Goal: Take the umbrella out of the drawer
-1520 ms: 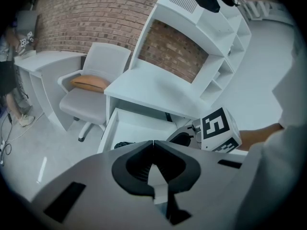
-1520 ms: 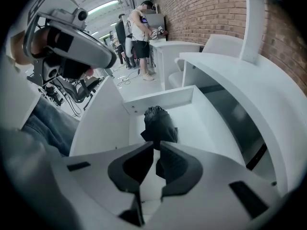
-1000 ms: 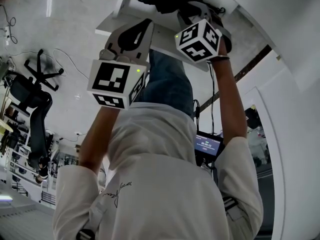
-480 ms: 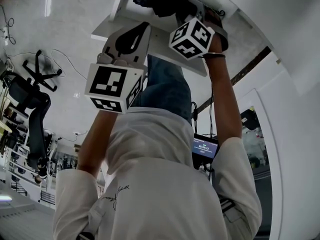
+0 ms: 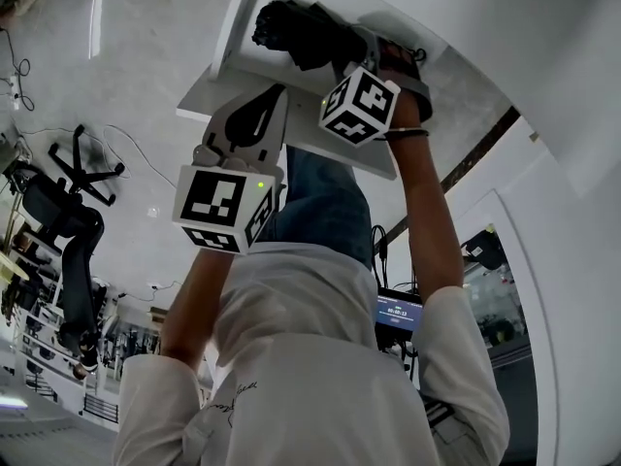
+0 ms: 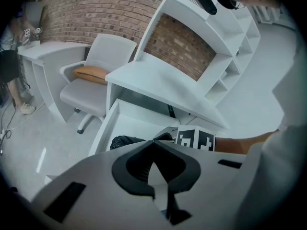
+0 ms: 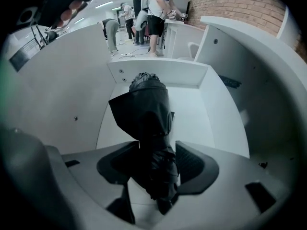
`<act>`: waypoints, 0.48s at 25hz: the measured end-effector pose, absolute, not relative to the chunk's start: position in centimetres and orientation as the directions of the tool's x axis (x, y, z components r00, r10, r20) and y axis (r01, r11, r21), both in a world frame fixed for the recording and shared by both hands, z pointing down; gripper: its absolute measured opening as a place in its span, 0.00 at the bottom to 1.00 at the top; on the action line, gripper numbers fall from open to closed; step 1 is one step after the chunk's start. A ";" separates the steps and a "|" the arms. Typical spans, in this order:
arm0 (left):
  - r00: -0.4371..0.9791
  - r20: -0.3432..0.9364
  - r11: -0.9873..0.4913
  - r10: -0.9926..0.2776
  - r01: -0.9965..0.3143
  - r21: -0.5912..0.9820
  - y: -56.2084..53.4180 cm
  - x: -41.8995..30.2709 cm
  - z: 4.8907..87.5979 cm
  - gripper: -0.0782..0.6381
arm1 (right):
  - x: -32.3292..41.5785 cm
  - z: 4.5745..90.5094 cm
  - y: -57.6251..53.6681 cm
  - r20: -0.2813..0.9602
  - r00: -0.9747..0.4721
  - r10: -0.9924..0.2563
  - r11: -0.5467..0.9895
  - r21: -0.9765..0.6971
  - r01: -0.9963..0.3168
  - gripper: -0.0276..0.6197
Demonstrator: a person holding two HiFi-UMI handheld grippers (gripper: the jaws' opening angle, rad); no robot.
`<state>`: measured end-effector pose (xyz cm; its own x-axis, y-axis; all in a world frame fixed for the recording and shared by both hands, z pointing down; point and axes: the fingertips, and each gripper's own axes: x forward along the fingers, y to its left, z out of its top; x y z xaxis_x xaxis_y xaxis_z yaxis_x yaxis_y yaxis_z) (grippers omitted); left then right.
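Observation:
A black folded umbrella point(image 7: 146, 109) lies lengthwise in the open white drawer point(image 7: 158, 73). My right gripper point(image 7: 153, 162) points steeply down into the drawer. Its jaws are opening and stand on either side of the umbrella's near end, with a gap showing at the right pad. From the head view the umbrella point(image 5: 301, 32) shows just beyond the right gripper's marker cube point(image 5: 359, 105). My left gripper point(image 6: 154, 145) hovers shut and empty in front of the drawer point(image 6: 103, 128), with the umbrella point(image 6: 124, 141) partly hidden behind its jaws.
The drawer hangs under a white desk point(image 6: 158, 80) with a shelf unit point(image 6: 211, 28) above it. A grey chair with an orange cushion point(image 6: 96, 75) stands left of the desk. People point(image 7: 153, 8) stand at the far end of the room.
The right gripper has sunk deeper into the drawer, onto the umbrella's near end, and rolled a little. The left gripper has hardly moved.

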<state>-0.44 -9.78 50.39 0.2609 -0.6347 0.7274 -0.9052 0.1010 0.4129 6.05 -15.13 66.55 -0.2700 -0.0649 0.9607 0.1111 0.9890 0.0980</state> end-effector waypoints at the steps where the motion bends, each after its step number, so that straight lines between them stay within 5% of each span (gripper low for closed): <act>1: 0.262 0.728 0.101 -0.634 -0.905 0.414 -9.8 -0.4 50.4 0.13 | 6.1 66.6 -15.0 0.961 -0.268 -0.067 0.988 0.101 0.116 0.39; 12: 0.260 0.731 0.106 -0.631 -0.905 0.413 -10.0 -1.2 50.5 0.13 | 5.6 67.9 -14.5 0.977 -0.208 -0.040 0.976 0.083 0.202 0.42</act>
<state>-1.15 -9.98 50.52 0.2599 -0.6306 0.7313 -0.9046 0.1060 0.4129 5.59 -14.45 67.90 -0.2079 -0.0404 0.9773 0.2015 0.9759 0.0832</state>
